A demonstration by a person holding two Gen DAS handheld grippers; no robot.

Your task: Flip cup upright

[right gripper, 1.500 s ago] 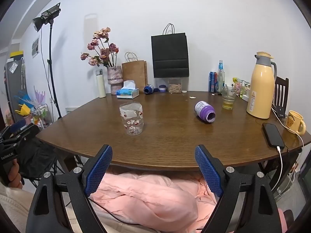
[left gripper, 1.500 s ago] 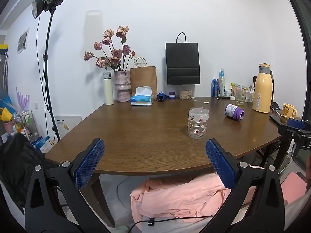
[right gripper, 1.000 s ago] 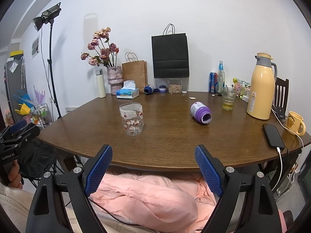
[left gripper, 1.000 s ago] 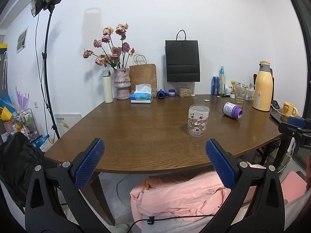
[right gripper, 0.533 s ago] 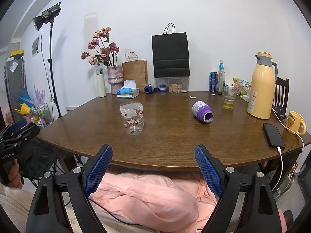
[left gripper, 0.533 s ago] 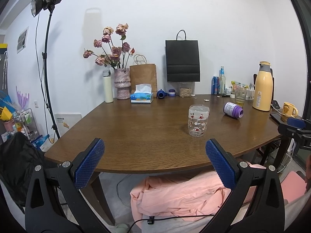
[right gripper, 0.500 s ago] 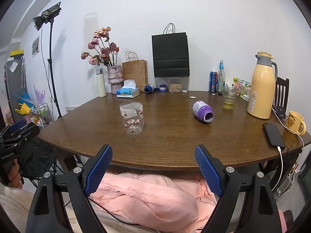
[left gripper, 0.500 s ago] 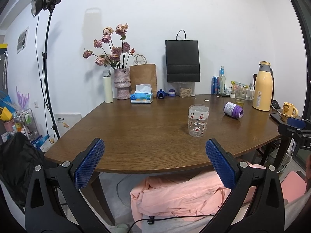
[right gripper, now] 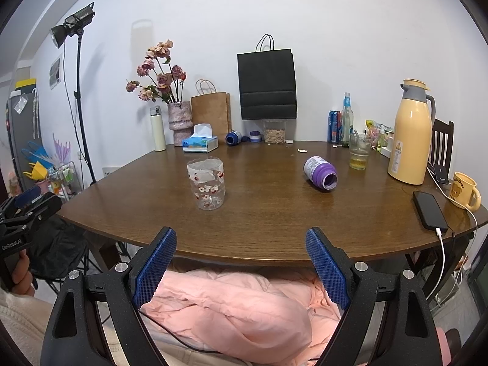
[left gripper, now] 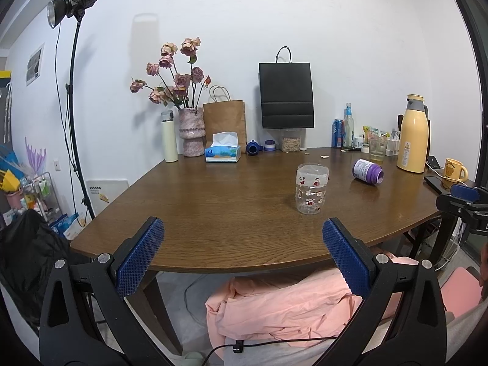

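Cup (right gripper: 321, 176) purple, on side on table (right gripper: 274, 213), far-right of R gripper (right gripper: 241, 262), well apart. L gripper (left gripper: 241, 253) & R both spread wide, holding nothing.

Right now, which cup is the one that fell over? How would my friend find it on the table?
Start at the tall yellow thermos at the right of the brown table, then look left past the glass of yellow drink. There the purple cup lies on its side, mouth open toward you. It is the only one tipped over; the clear patterned jar stands upright.

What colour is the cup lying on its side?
The cup is purple with a white label; clearest in the right wrist view.
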